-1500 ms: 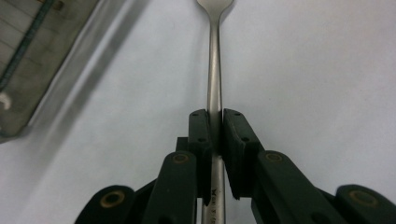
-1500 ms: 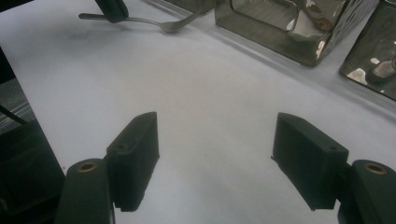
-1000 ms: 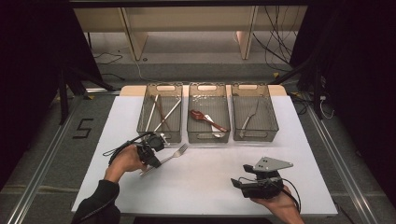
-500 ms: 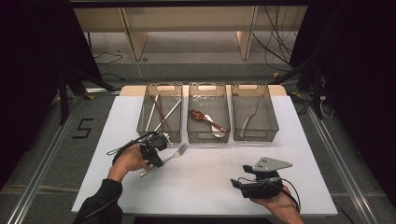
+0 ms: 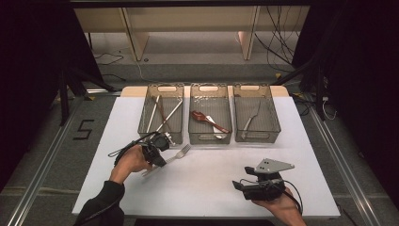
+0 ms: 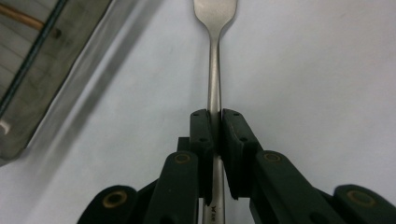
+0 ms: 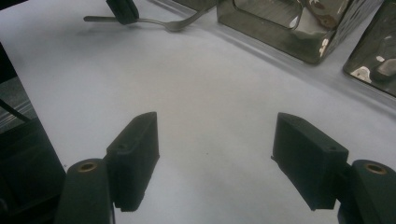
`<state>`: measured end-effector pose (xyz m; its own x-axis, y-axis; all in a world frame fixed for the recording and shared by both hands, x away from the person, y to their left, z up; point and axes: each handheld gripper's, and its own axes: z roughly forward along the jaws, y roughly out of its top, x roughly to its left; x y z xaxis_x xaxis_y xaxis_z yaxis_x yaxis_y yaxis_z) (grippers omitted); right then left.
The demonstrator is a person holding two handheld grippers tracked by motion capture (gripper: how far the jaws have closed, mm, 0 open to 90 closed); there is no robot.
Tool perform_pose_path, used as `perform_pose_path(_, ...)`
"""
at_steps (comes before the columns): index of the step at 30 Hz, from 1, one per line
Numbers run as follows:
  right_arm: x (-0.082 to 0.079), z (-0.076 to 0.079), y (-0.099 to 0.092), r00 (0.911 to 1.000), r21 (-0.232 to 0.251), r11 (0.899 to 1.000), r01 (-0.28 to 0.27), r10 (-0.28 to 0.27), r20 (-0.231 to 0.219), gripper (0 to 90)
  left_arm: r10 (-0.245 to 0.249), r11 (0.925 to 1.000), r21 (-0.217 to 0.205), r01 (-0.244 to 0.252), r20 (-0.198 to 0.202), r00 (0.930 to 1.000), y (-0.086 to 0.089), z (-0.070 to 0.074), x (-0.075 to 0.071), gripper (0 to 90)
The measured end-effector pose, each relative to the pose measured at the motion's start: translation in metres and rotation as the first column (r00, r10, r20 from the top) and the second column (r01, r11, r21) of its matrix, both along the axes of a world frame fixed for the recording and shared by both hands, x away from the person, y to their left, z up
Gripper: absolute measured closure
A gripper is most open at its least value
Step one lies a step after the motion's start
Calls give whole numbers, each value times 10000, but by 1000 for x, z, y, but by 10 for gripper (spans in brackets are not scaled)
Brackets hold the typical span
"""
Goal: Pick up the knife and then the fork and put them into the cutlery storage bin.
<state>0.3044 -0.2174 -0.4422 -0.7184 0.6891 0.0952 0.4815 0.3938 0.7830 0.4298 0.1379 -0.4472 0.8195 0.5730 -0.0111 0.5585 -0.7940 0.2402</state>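
Left tongs (image 6: pixel 214 135): two black, matte, blocky pads clamped flat on the handle of the fork (image 6: pixel 214 70), which runs straight out ahead between them.
Fork: slim bright metal, a narrow neck widening to a flat shoulder at the top edge of the left gripper view. In the high view the fork (image 5: pixel 176 154) lies low over the white counter (image 5: pixel 207 188), its tines pointing away from the hand toward the bins.
Fork detail: small dark lettering stamped on the handle shows below the pads in the left gripper view; the high view is too far off for it.
Right tongs (image 7: pixel 224 163): wide apart, nothing between the pads. The pads are dark, wedge-shaped and finely ribbed, with brass-coloured pins at the arms.
Right tongs, high view: the right tongs (image 5: pixel 237 184) sit low over the near part of the counter, well apart from the fork, with a grey three-cornered plate on top.
Counter: smooth, matte white sheet, bare under the right tongs.
Left bin (image 5: pixel 161 115): smoky clear plastic, rectangular, just beyond the left tongs; it holds long thin sticks.
Middle bin (image 5: pixel 210 115): same plastic; it holds spoons, one dark red-brown.
Right bin (image 5: pixel 256 115): same plastic; it holds one pale metal utensil.
Right gripper view: glossy bin walls with bright reflections, and the fork (image 7: pixel 159 21) far ahead, gripped by the left tongs' dark tip.
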Motion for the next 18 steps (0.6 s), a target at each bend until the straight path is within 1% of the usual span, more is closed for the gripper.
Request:
perform_pose_path(2, 0, 0, 0, 10000, -3, 10000, -2, 2, -3, 321, -88, 9997, -205, 90, 86, 9999, -1, 4, -1, 827)
perform_pose_path(3, 0, 0, 0, 10000, -3, 10000, -9, 9, 0, 321, -39, 9993, -378, 44, 123, 9999, -2, 5, -2, 827)
perform_pose_path(4, 0, 0, 0, 10000, 2, 10000, -12, 12, -3, 321, -96, 9988, -488, 101, 104, 9999, -2, 7, -2, 827)
perform_pose_path(6, 0, 0, 0, 10000, -1, 10000, -10, 10, 4, 321, -197, 9977, -645, 210, 205, 9996, -3, 11, -4, 827)
perform_pose_path(7, 0, 0, 0, 10000, 6, 10000, -2, 2, -2, 321, -129, 9965, -829, 147, 222, 9997, -5, 12, -5, 827)
perform_pose_path(8, 0, 0, 0, 10000, 3, 10000, -3, 3, 8, 321, -214, 9953, -944, 237, 252, 9995, -6, 15, -6, 827)
perform_pose_path(10, 0, 0, 0, 10000, 25, 10000, 12, -12, -3, 321, -379, 9904, -1314, 421, 344, 9987, -9, 22, -8, 827)
perform_pose_path(12, 0, 0, 0, 10000, 19, 10000, 4, -4, 6, 321, -318, 9869, -1558, 411, 620, 9976, -12, 29, -9, 827)
perform_pose_path(14, 0, 0, 0, 10000, 25, 10000, 1, -1, 8, 321, -272, 9796, -1966, 423, 787, 9965, -15, 34, -8, 827)
perform_pose_path(15, 0, 0, 0, 10000, 28, 10000, 5, -5, 5, 321, -253, 9737, -2237, 421, 772, 9967, -17, 37, -8, 826)
perform_pose_path(16, 0, 0, 0, 10000, 35, 10000, 7, -7, 10, 321, -222, 9719, -2316, 420, 875, 9959, -18, 39, -7, 827)
perform_pose_path(17, 0, 0, 0, 10000, 44, 10000, 15, -15, 7, 321, -72, 9695, -2430, 322, 1030, 9947, -21, 41, -7, 826)
perform_pose_path(18, 0, 0, 0, 10000, 55, 10000, 31, -31, -9, 321, -17, 9679, -2499, 277, 1039, 9946, -23, 42, -6, 827)
